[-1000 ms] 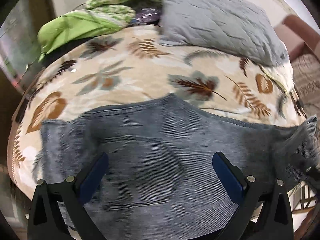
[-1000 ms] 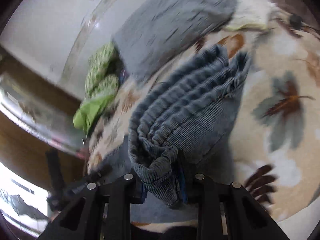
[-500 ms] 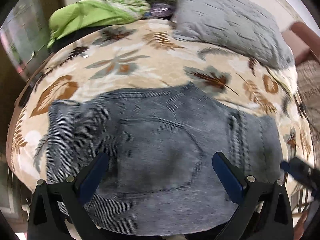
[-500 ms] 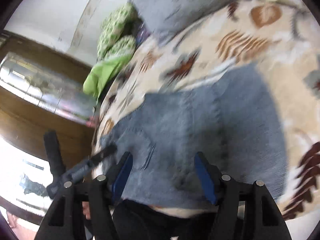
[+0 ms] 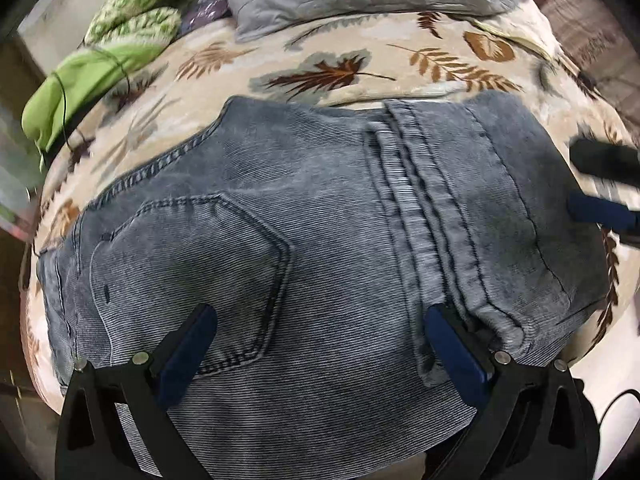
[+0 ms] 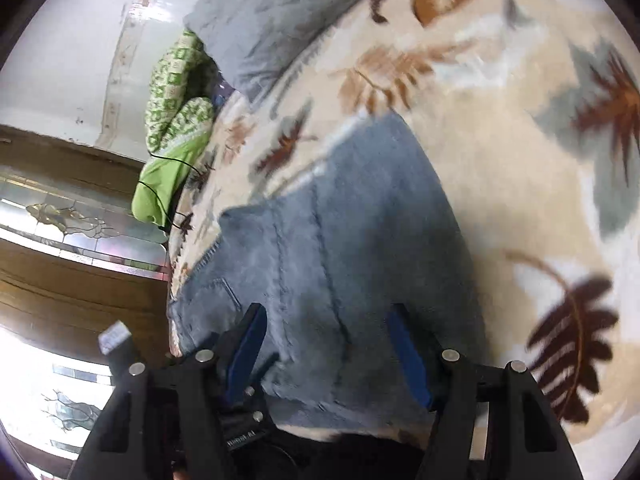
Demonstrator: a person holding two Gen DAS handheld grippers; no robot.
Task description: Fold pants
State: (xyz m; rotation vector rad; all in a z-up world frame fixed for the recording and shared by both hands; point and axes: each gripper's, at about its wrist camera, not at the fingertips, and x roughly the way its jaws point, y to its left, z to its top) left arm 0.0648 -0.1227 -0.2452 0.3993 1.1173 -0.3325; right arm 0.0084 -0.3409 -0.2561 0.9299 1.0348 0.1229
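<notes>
Where blur smears it, pants (image 6: 344, 264) stitching vanishes.

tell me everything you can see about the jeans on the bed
The jeans are faded grey-blue denim with a fine ribbed look, folded into a flat, wide bundle on the leaf-print blanket. A back pocket with double stitching faces up; the leg hems lie stacked across the seat. Both grippers hover open over them: left gripper, right gripper. Neither grips the cloth.

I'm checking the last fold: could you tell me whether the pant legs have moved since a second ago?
Yes. The pant legs, earlier bunched in the right gripper above the blanket, now lie flat across the pants beside the back pocket, released.
</notes>
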